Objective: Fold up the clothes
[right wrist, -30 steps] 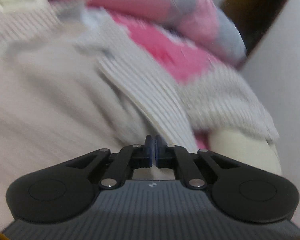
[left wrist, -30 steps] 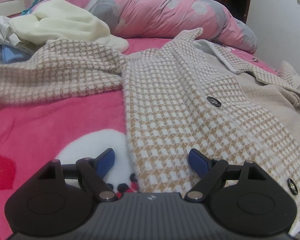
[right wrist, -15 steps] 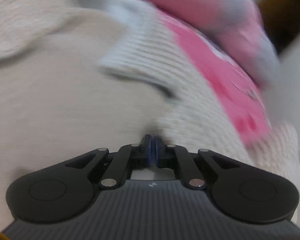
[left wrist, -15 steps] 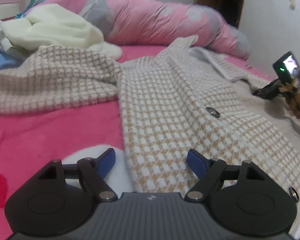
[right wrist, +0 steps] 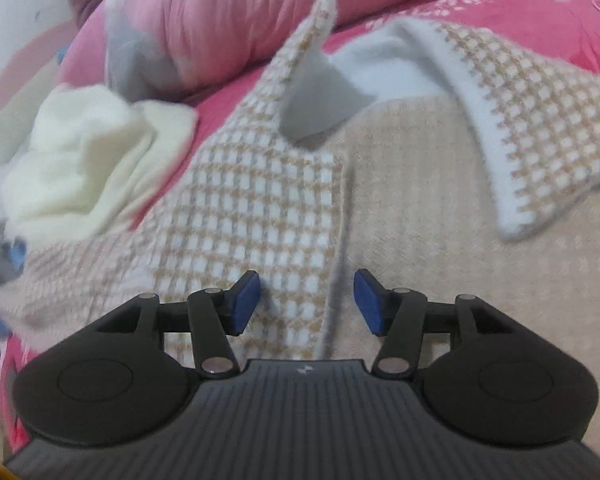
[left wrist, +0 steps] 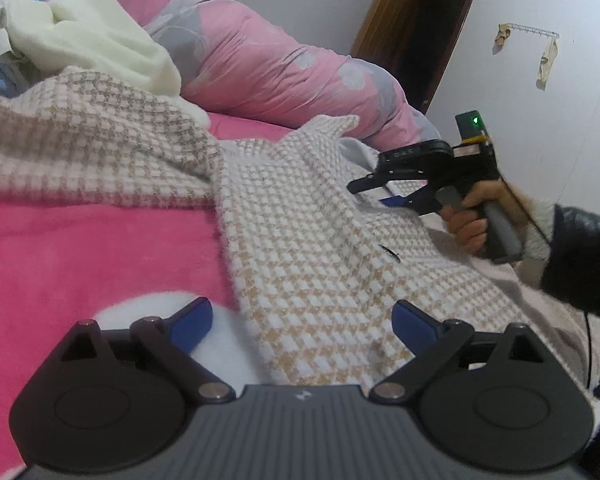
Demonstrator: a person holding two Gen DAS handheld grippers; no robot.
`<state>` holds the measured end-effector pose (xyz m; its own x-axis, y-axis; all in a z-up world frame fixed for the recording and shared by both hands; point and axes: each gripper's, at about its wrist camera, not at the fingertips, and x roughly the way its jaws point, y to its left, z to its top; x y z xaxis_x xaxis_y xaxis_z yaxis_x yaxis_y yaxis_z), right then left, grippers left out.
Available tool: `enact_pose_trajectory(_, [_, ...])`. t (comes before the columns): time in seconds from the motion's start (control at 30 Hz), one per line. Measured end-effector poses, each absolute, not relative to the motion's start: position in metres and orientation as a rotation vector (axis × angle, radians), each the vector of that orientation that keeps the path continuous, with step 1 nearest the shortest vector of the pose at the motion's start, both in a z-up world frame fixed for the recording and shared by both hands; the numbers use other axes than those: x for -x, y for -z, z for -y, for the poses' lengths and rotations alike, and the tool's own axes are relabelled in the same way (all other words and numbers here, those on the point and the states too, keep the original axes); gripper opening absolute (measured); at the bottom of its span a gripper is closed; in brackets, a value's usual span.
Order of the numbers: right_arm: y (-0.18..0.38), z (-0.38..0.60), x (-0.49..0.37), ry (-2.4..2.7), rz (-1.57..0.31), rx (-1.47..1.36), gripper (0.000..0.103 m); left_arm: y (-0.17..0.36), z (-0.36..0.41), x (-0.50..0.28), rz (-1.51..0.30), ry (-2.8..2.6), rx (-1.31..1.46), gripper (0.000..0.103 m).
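While the houndstooth coat (left wrist: 308, 240) is spread over the pink fleece blanket (left wrist: 80, 248) on the bed, both grippers are held low over its front panel. In the left wrist view, the left gripper (left wrist: 302, 320) is seen with jaws wide and still opening; the coat's woven edge lies between the blue pads (left wrist: 192, 320) but is not pressed. Only this view shows the right gripper (left wrist: 380, 194) from the side, held in a hand (left wrist: 470, 224) with a dark sleeve (left wrist: 580, 256) and fuzzy cuff, its tips over the coat's upper front. A dark round button (left wrist: 390, 252), a brown door (left wrist: 416, 40) and a white wall are also picked up only here.

In the right wrist view, the right gripper (right wrist: 306, 304) is shown with jaws about half apart and opening; the front placket edge runs between the pads, untouched as far as can be told. Only here is the plush beige lining (right wrist: 440, 208) exposed, along with the turned-out collar (right wrist: 532, 120) with its white fuzzy underside.

Coat fabric is read as thick, nubby, tan-and-white check. A puffy pink quilt (left wrist: 260, 60) with grey floral print is bunched behind, and a cream fleece garment (left wrist: 100, 40) is heaped at the left. The right view is slightly blurred at its left side.
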<state>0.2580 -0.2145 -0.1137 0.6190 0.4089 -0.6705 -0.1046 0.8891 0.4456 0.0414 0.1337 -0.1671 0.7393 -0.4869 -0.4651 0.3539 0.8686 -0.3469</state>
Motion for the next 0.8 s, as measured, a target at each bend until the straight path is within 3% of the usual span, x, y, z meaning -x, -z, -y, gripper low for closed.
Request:
enact_pose_trajectory(0.03, [0.111, 0.210, -0.255, -0.297, -0.844, -0.365, 0.035, 0.167, -0.134, -0.041, -0.574, 0.466, 0.245, 0.097])
enact_pose_trajectory(0.07, [0.106, 0.205, -0.251, -0.297, -0.835, -0.328, 0.012, 0.167, -0.134, -0.042, -0.573, 0.466, 0.245, 0.097])
enact_pose_trajectory(0.1, [0.103, 0.201, -0.249, -0.292, -0.822, -0.293, 0.004, 0.167, -0.133, -0.042, -0.572, 0.465, 0.243, 0.097])
enact_pose_trajectory(0.27, [0.081, 0.191, -0.225, -0.242, -0.698, -0.141, 0.004, 0.168, -0.134, -0.043, -0.573, 0.464, 0.245, 0.097])
enact_pose_trajectory(0.4, [0.097, 0.201, -0.229, -0.107, -0.746, -0.058, 0.006, 0.169, -0.133, -0.044, -0.579, 0.457, 0.230, 0.097])
enact_pose_trajectory(0.53, [0.103, 0.208, -0.233, -0.055, -0.737, -0.017, 0.032, 0.169, -0.129, -0.043, -0.580, 0.439, 0.205, 0.097])
enact_pose_trajectory(0.73, [0.066, 0.236, -0.181, -0.159, -0.729, -0.136, 0.036, 0.166, -0.118, -0.042, -0.595, 0.408, 0.140, 0.097])
enact_pose_trajectory(0.8, [0.063, 0.245, -0.162, -0.267, -0.773, -0.234, 0.048, 0.164, -0.113, -0.042, -0.609, 0.393, 0.115, 0.097])
